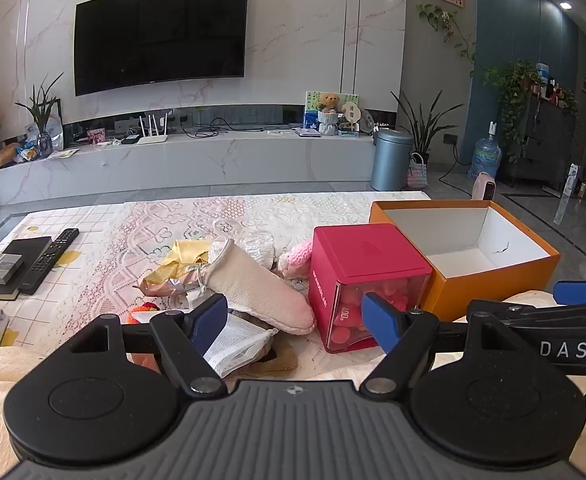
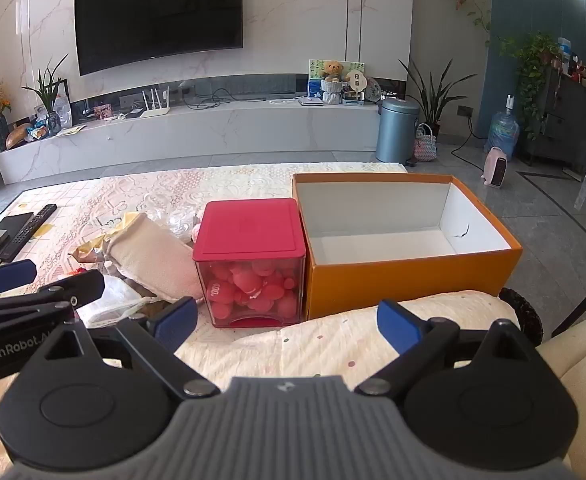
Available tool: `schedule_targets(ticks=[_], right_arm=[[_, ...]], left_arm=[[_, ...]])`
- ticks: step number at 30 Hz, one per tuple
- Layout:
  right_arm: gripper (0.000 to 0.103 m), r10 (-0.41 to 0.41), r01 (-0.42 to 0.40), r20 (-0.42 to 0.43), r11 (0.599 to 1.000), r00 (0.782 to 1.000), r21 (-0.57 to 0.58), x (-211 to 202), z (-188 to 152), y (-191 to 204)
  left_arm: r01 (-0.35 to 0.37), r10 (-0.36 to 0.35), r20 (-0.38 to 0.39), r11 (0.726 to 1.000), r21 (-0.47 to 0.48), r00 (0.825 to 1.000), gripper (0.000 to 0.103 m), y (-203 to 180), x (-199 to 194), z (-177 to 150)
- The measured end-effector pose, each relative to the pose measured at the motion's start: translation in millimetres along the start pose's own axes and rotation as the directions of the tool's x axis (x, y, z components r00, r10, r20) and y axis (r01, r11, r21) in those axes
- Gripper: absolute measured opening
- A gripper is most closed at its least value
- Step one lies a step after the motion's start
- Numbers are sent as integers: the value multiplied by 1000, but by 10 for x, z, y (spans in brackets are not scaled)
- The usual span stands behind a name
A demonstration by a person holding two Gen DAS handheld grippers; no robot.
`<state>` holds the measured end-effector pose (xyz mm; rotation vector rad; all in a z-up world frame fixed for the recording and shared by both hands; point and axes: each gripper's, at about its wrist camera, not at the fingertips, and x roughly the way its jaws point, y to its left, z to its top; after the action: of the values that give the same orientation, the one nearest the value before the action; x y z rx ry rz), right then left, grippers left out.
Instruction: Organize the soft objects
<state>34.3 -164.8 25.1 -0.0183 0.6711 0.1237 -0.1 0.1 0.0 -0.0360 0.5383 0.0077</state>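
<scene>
While both my claws, left gripper [image 1: 295, 326] and right gripper [image 2: 287, 326], gape empty, nothing is sorted; next I pinch the cream fabric pouch [image 1: 261, 286] for the empty orange cardboard box [image 2: 413, 270].

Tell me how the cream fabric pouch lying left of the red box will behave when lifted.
The cream fabric pouch looks soft and plush, so it will probably sag and fold around whatever grips it. It appears flat and lightly filled, so likely light. It lies across other items in the pile, so lifting it may drag them.
</scene>
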Motion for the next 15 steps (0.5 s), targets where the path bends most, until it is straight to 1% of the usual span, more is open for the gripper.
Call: schedule_targets(ticks=[15], right_arm=[[95, 2, -2, -4, 1000, 1000, 3, 14, -7, 20]], left_arm=[[2, -2, -5, 1000, -2, 1000, 90, 1, 0, 0]])
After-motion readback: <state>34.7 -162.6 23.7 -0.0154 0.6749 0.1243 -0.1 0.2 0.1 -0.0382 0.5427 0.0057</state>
